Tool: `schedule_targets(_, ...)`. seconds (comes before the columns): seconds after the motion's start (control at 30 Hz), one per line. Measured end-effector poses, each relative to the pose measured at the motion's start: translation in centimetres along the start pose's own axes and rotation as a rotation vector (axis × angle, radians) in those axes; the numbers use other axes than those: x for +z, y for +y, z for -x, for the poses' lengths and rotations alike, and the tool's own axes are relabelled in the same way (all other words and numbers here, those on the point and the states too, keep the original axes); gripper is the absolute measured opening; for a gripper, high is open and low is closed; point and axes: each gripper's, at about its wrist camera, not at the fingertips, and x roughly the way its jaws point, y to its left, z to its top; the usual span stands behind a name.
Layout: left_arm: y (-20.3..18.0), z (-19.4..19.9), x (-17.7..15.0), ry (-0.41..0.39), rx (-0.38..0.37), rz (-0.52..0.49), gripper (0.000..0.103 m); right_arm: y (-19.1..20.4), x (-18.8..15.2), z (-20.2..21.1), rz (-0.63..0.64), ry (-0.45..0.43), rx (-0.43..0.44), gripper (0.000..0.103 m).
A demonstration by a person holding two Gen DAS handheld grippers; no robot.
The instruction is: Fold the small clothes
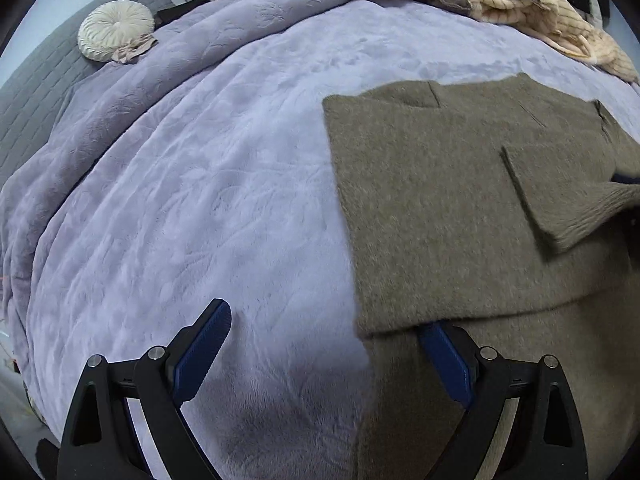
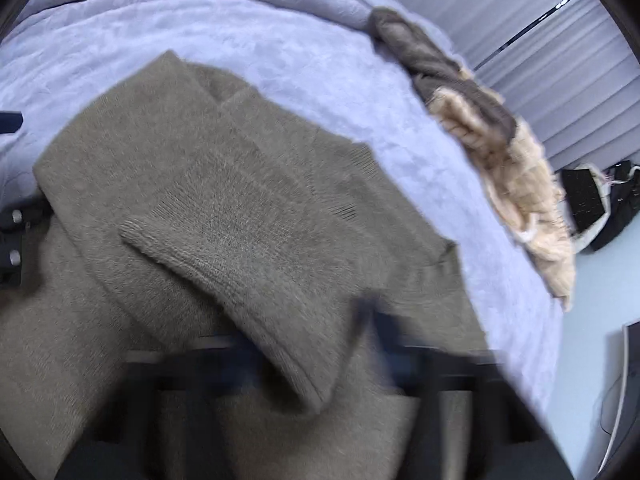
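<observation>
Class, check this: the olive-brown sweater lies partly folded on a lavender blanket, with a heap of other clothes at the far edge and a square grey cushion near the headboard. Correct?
One error: the cushion is round and cream, not square and grey, as the left wrist view shows. The sweater, blanket and heap of clothes are as stated.

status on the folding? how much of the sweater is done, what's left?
Done: the olive sweater lies on the lilac blanket with one side folded over and a sleeve laid across the body.

In hand: the left claw is open, one finger under the folded edge. The right claw is too blurred to read.

Left: the rest of the sweater's folds, plus the unfolded pile of brown and cream clothes at the far edge.
</observation>
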Motion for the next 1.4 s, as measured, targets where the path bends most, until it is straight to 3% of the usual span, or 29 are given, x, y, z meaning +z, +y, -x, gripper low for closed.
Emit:
schedule_targets(0.07, 0.2, -0.2, 0.1, -0.024, 0.024, 0.030, 0.094, -3.1, -0.8, 0.5, -0.219, -0.057, 0.129, 0.007)
schedule_targets(0.1, 0.3, -0.1, 0.2, -0.033, 0.026, 0.037, 0.094, -5.7, -2.1, 1.1, -0.400, -0.095, 0.201, 0.007)
schedule_targets(0.17, 0.2, -0.3, 0.2, -0.046, 0.032, 0.039, 0.094, -9.8, -5.9, 1.4, -0.699, -0.135, 0.308, 0.007)
schedule_targets(0.23, 0.1, -0.2, 0.0, -0.049, 0.035, 0.040, 0.094, -12.6, -10.9, -0.1, -0.989, -0.110, 0.410, 0.007)
schedule_targets(0.3, 0.2, -0.6, 0.2, -0.041, 0.034, 0.047, 0.094, -13.7, -15.3, -2.3, -1.205, -0.053, 0.551, 0.012)
schedule_targets(0.4, 0.3, -0.8, 0.4, -0.033, 0.033, 0.053, 0.094, -14.1, -19.1, -3.2, -1.342, -0.035, 0.633, 0.014)
schedule_targets(0.53, 0.3, 0.1, 0.7, -0.062, 0.080, 0.049, 0.094, -15.0, -20.1, -2.5, -1.412, -0.057, 0.658, 0.017)
schedule_targets(0.6, 1.0, 0.9, 1.0, -0.104, 0.113, 0.070, 0.094, -15.9, -19.4, -2.1, -1.392, -0.090, 0.654, 0.008)
schedule_targets(0.67, 2.1, 0.7, 1.3, -0.097, 0.080, 0.113, 0.094, -16.2, -18.0, -1.4, -1.331, -0.138, 0.656, 0.008)
schedule_targets(0.73, 2.6, -0.4, 1.3, -0.054, 0.045, 0.130, 0.094, -16.2, -17.6, -1.1, -1.278, -0.111, 0.625, 0.008)
schedule_targets(0.83, 2.3, -0.8, 0.6, -0.029, 0.033, 0.086, 0.094, -14.8, -18.6, -3.3, -1.268, 0.008, 0.540, 0.008)
schedule_targets(1.0, 3.2, 1.1, -1.0, -0.004, 0.006, -0.039, 0.094, -14.8, -21.3, -3.8, -1.344, -0.033, 0.600, 0.006)
schedule_targets(1.07, 4.7, 1.7, -1.3, 0.028, -0.042, -0.016, 0.094, -15.0, -21.3, -4.0, -1.339, -0.025, 0.608, 0.008)
schedule_targets(1.2, 7.5, 1.2, 1.1, 0.077, -0.254, 0.149, 0.094, -15.0, -21.3, -4.2, -1.339, -0.029, 0.623, 0.010)
schedule_targets(1.3, 6.2, -1.3, 4.4, 0.109, -0.370, 0.170, 0.094, -14.9, -21.5, -4.3, -1.359, -0.036, 0.649, 0.012)
schedule_targets(1.4, 3.4, -3.7, 7.3, 0.129, -0.409, 0.148, 0.094, -15.1, -21.2, -4.6, -1.372, -0.030, 0.670, 0.014)
